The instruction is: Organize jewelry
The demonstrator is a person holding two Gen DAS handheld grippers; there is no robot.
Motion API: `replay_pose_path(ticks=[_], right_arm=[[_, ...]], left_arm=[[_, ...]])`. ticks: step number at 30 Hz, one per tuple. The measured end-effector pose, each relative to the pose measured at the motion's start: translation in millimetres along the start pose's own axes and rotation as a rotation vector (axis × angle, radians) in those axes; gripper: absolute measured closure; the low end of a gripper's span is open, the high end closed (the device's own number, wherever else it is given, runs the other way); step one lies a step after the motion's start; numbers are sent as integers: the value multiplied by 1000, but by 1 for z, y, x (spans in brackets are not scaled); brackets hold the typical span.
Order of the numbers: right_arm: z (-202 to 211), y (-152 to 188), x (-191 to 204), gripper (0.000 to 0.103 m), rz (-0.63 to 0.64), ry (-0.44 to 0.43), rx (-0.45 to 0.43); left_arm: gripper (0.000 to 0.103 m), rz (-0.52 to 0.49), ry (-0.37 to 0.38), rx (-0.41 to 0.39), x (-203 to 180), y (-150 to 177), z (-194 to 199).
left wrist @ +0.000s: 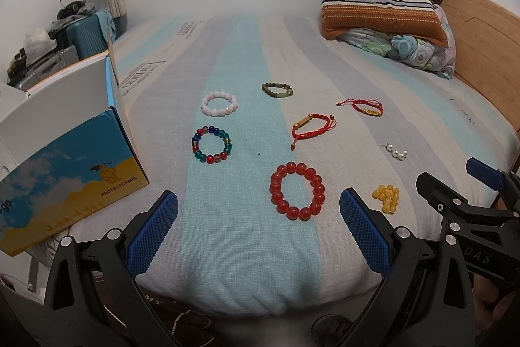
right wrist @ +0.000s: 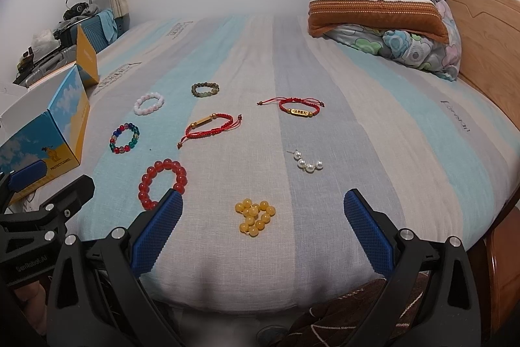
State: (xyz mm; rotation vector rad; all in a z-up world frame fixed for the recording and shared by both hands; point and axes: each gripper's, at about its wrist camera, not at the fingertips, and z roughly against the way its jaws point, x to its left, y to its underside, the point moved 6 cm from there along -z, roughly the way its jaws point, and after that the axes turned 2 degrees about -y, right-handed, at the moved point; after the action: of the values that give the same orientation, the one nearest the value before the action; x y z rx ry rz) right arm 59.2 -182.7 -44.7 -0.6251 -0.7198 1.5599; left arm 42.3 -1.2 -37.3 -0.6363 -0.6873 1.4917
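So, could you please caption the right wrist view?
Open right tool hovering over yellow bead bracelet among jewelry on striped bedsheet.

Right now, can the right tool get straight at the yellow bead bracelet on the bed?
Probably yes. The right tool is open and the yellow bead bracelet lies bunched on the bedsheet directly ahead between its fingers, apart from the pearl piece, with nothing lying in between.

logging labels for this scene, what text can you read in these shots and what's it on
"PROTECTCAMEL" on the box, under the camel drawing.
"go" on the box's lower left edge, the rest cut off.
"DAS" on the right gripper body, seen from the left wrist.
"GenRobot.AI" on the left gripper body, seen from the right wrist.
Printed logos on the sheet: warped, not readable.
Gold plate on the red cord bracelet: characters too small to read.
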Motion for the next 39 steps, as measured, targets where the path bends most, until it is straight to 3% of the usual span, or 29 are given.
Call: replay_pose_path(ticks=[26,33,39], right_arm=[[-2,-1,-3,7,-3,2,1],[-14,-17,-18,7,-24,22,28],[-24,-38,-29,7,-39,12,60]], left_arm=[[6,-7,-4,3,0,-1,-2],[6,-14,-12,49,0,-11,-23],[6,-10,39,106,-5,-29,-39]])
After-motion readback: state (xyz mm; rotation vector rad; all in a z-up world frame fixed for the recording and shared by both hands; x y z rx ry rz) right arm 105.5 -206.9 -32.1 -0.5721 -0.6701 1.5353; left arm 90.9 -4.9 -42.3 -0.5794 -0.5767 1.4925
